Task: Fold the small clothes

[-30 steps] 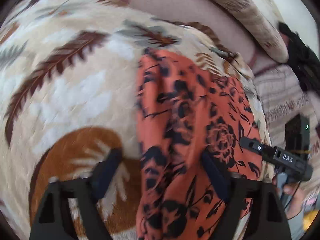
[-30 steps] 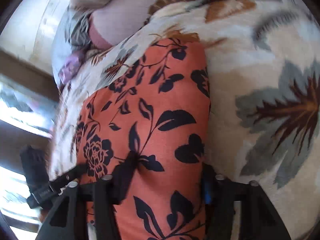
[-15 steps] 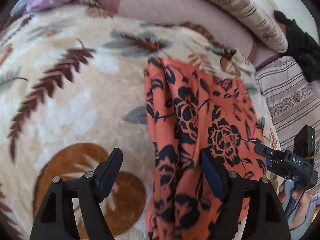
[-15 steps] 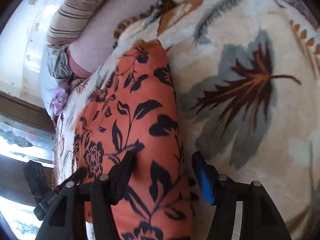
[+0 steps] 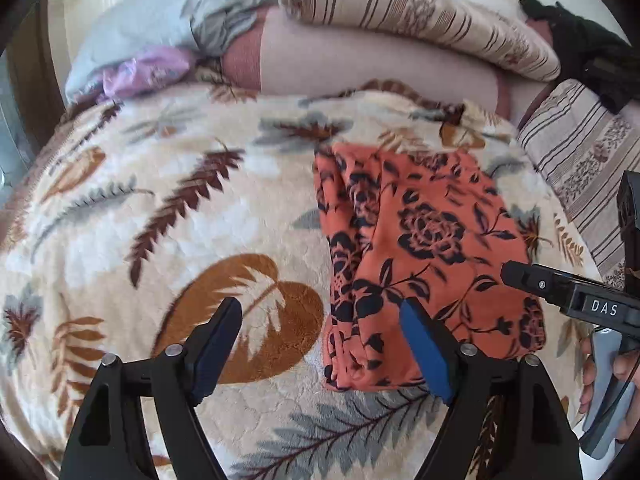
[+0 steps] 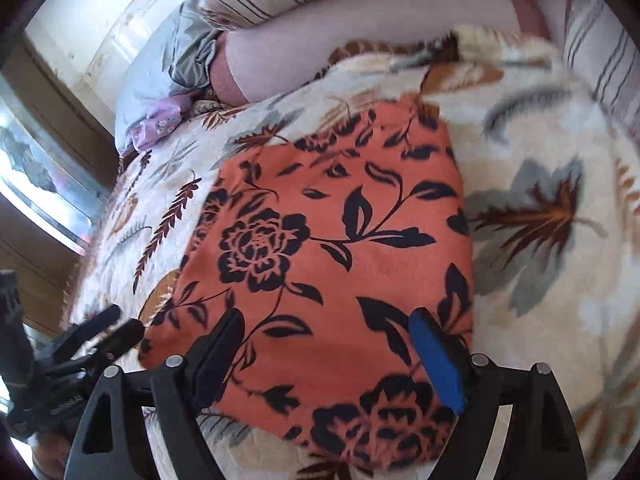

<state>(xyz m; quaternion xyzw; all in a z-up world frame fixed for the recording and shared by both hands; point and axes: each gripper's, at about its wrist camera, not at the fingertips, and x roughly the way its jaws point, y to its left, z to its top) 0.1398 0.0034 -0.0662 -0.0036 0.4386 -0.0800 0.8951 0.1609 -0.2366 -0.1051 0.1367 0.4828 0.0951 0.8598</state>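
left wrist view: the left gripper [image 5: 320,344] hung above the leaf-print blanket [image 5: 160,220] with its fingers spread wide and nothing between them. the orange floral garment [image 5: 420,248] lay flat on the blanket, ahead and to the right; only the right finger overlapped its near left edge. its long axis ran away from the camera toward the pillows [image 5: 400,12]. the right gripper [image 5: 568,292] showed at the garment's right side.

right wrist view: the right gripper [image 6: 328,348] was also spread and empty, but the orange floral garment [image 6: 332,248] sat squarely ahead between its fingers, near hem just under them. by my reading the right hand was nearer; the next fold likely starts at that near hem, carried along the long axis.
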